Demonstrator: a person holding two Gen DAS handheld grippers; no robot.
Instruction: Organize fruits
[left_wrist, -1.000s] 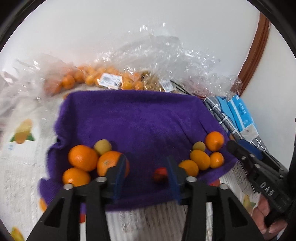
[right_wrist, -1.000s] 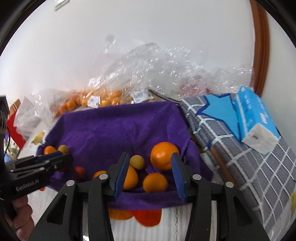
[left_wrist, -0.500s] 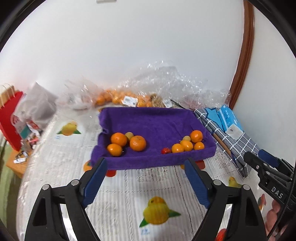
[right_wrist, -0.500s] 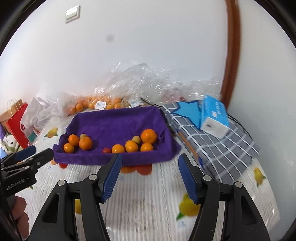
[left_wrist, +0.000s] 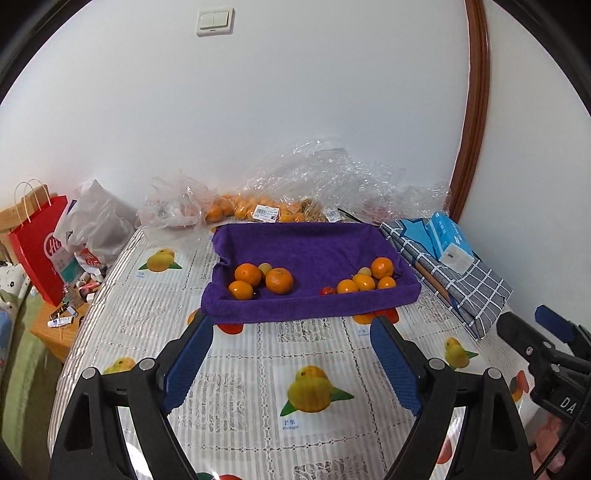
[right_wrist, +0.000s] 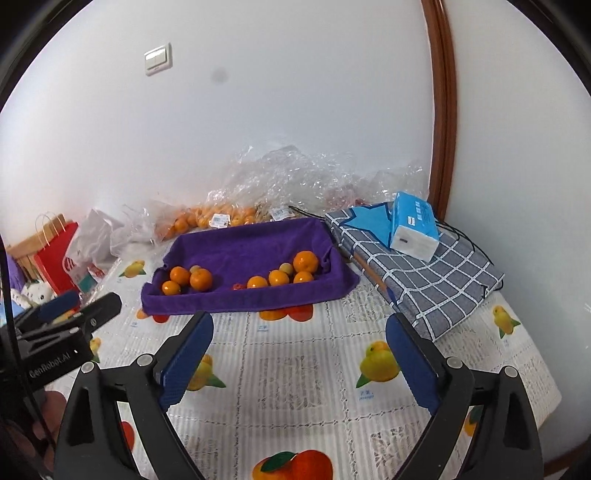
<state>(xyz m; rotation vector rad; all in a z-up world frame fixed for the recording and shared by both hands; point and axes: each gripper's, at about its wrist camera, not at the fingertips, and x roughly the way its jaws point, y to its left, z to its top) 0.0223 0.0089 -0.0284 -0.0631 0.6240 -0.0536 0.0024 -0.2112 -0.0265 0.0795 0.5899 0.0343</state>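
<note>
A purple towel-lined tray (left_wrist: 314, 243) lies on the fruit-print tablecloth (left_wrist: 258, 354). It holds a left cluster of oranges (left_wrist: 279, 280) with a small yellowish fruit (left_wrist: 265, 268). A right cluster of oranges (left_wrist: 364, 282) lies beside a small red fruit (left_wrist: 327, 290). My left gripper (left_wrist: 291, 321) hangs open in front of the tray's near edge, holding nothing. My right gripper (right_wrist: 299, 319) is also short of the tray (right_wrist: 251, 247); its jaws are opening with nothing between them. Each gripper shows at the edge of the other's view.
Clear plastic bags of oranges (left_wrist: 240, 208) and crumpled wrap (left_wrist: 332, 177) line the wall behind the tray. A checked cloth bundle (left_wrist: 461, 280) with a blue tissue pack (left_wrist: 448, 240) lies at the right. A red paper bag (left_wrist: 37, 243) stands off the left edge.
Both grippers drew back and up from the tray, and their jaws spread wide. The fruit stayed in its two clusters on the towel.
</note>
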